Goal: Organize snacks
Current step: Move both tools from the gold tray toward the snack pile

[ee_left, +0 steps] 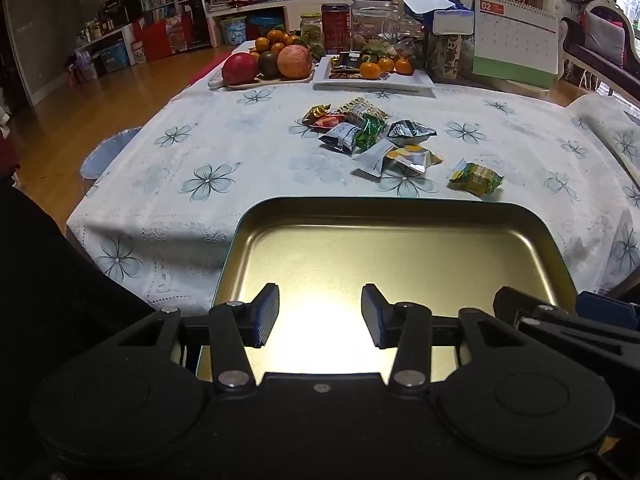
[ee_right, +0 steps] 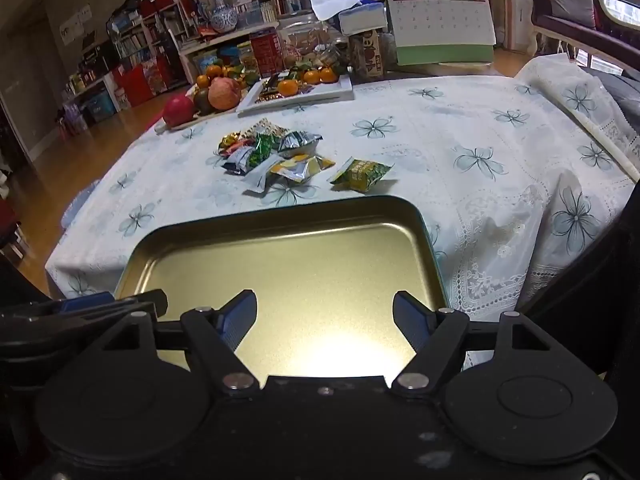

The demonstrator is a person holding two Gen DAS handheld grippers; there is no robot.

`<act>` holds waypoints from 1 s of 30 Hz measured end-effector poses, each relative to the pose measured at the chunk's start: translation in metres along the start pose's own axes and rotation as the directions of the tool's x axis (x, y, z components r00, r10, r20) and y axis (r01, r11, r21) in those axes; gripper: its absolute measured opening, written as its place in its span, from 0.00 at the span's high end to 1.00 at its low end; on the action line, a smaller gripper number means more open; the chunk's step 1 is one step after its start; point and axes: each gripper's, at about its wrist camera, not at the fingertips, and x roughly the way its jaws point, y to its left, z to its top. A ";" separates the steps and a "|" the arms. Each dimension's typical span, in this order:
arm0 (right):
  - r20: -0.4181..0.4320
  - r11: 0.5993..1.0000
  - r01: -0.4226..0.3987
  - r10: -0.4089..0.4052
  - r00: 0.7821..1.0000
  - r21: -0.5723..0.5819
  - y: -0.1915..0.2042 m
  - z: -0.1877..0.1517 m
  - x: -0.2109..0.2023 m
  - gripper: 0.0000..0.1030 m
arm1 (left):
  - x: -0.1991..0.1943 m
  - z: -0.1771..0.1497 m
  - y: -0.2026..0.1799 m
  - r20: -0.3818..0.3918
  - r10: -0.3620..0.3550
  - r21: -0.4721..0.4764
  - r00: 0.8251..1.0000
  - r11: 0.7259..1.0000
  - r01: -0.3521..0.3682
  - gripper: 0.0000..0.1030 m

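A shallow gold metal tin lies empty at the near edge of the table. Beyond it sits a heap of several wrapped snacks. One green-yellow packet lies apart to the right of the heap. My left gripper hovers open over the tin's near half, nothing between its fingers. My right gripper is also open and empty above the tin, spread wider. Part of the right gripper's arm shows in the left wrist view.
A floral white tablecloth covers the table. At the far side stand a fruit board, a white tray with oranges, jars, a tissue box and a desk calendar.
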 end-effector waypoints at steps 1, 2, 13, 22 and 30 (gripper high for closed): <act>0.007 1.000 0.000 0.000 1.000 0.001 0.000 0.000 -0.001 0.24 | 0.000 0.000 0.000 0.002 0.004 0.003 1.000 1.000 -0.004 0.49; 0.013 1.000 0.001 -0.001 1.000 0.003 0.000 0.000 -0.002 0.24 | -0.001 0.000 0.000 0.002 0.007 0.006 1.000 1.000 -0.007 0.49; -0.031 0.999 0.035 -0.036 0.999 -0.022 0.003 -0.005 0.008 0.31 | 0.002 -0.006 -0.007 -0.007 -0.004 0.043 1.000 0.999 0.004 0.49; -0.021 0.999 0.034 -0.035 0.999 -0.011 0.003 -0.004 0.004 0.37 | -0.002 -0.006 -0.013 0.023 -0.007 0.061 1.000 0.998 0.005 0.50; -0.027 0.999 0.039 -0.038 0.999 0.030 0.000 -0.002 0.003 0.38 | -0.004 0.000 -0.008 0.004 -0.004 0.024 1.000 1.000 0.004 0.49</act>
